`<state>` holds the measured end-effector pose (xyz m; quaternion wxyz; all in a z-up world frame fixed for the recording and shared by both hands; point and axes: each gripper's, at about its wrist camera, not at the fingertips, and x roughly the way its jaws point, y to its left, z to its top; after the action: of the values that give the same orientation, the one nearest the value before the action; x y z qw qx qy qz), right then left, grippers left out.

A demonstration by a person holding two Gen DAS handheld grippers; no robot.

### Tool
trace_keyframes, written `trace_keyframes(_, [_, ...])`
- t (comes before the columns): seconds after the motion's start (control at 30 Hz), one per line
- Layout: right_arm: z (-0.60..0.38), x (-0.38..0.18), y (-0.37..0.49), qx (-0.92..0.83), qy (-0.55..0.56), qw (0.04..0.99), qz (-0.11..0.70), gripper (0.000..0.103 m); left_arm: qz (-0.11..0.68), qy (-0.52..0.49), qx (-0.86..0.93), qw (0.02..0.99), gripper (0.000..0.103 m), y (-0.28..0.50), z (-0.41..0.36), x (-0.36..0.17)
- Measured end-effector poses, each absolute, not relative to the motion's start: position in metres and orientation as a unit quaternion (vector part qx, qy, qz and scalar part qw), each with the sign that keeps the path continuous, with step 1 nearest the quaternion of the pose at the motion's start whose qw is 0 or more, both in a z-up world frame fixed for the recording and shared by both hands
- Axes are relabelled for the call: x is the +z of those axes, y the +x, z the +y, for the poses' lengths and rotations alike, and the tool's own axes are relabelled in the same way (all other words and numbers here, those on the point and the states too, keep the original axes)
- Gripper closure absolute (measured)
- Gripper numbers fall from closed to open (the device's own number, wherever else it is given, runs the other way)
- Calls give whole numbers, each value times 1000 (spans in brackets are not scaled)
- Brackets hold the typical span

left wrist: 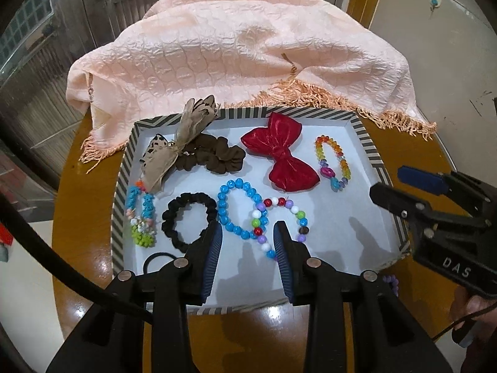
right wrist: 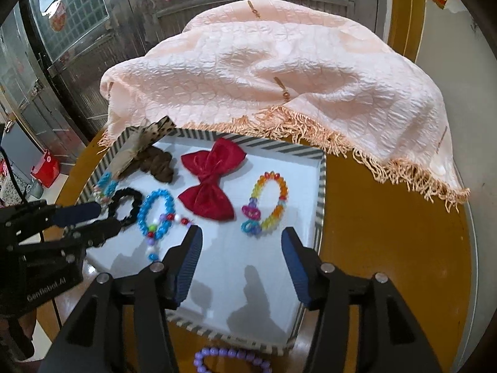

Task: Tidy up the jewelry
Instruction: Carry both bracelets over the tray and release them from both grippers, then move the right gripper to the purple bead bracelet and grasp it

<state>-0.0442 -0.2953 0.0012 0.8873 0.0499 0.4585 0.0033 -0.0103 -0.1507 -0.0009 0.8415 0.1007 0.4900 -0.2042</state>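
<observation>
While both grippers hover over the striped tray [left wrist: 366,138] with nothing between their fingers, the left gripper [left wrist: 247,236] and right gripper [right wrist: 241,250] each stand with jaws apart. Inside the tray lie a red bow [left wrist: 279,152], blue bracelet [left wrist: 237,208], mixed bead bracelet [left wrist: 279,217], rainbow bracelet [left wrist: 334,161], black scrunchie [left wrist: 188,217] and brown scrunchie [left wrist: 214,155]. A purple bracelet [right wrist: 231,359] sits on the table [right wrist: 388,248] just outside the near rim, cut off by the frame edge. A thin black band [left wrist: 155,259] is mostly hidden behind the left gripper. The pink cloth [left wrist: 236,59] covers whatever is beyond the tray
</observation>
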Motion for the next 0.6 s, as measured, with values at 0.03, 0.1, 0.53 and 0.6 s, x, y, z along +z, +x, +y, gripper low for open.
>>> trace_keyframes(0.03, [-295,2,-48,3,51,887,458,47,488,102,-205,842,70,-13,-150,1])
trace_keyframes(0.1, [-293,2,-57,3,52,888,457,47,485,105,-207,843,70,-19,-147,3])
trace_keyframes(0.53, [-289,-12,-118,-27,71,878,472,47,491,120,-221,834,70,-58,-128,-1])
trace_keyframes(0.6, [-289,-14,-126,-33,74,878,472,47,492,122,-225,832,70,-64,-124,-1])
